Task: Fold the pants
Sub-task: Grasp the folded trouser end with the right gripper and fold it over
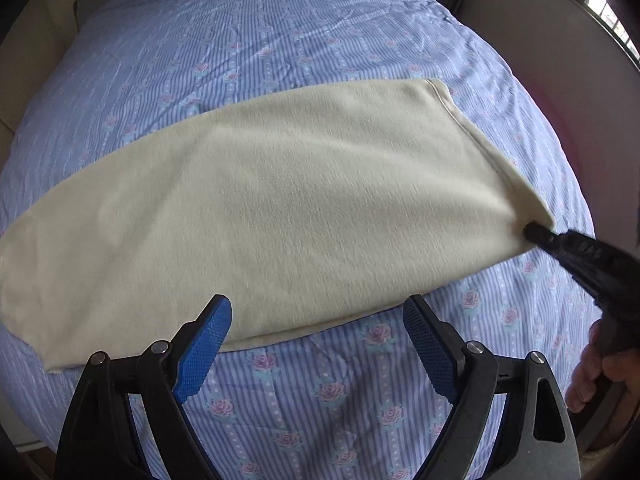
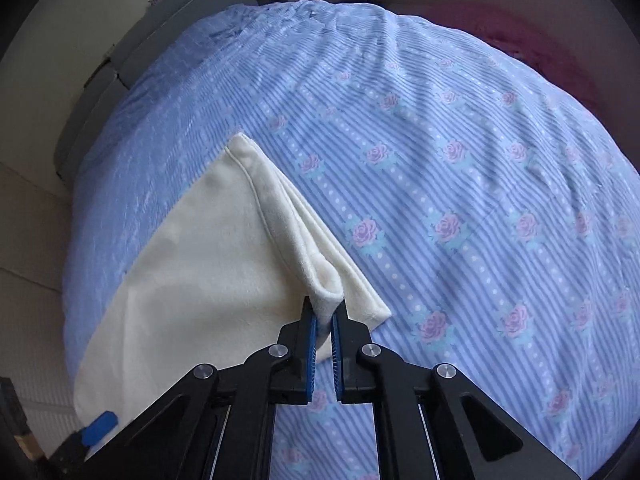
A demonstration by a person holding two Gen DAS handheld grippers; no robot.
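Observation:
Cream fleece pants point(image 1: 280, 208) lie flat across the bed, folded lengthwise into a long band. My left gripper point(image 1: 318, 320) is open and empty, its blue pads either side of the pants' near edge. My right gripper point(image 2: 325, 312) is shut on the near corner of the pants' hem end point(image 2: 328, 296) and lifts it a little off the bed. It shows in the left wrist view point(image 1: 534, 232) at the pants' right end. The pants also show in the right wrist view point(image 2: 192, 264). The left end runs out of view.
The bed cover point(image 1: 280, 40) is blue striped with pink roses and spreads wide around the pants, also in the right wrist view point(image 2: 480, 200). A pale wall point(image 1: 560, 60) stands right of the bed. A grey headboard or cabinet point(image 2: 132, 52) stands at the far left.

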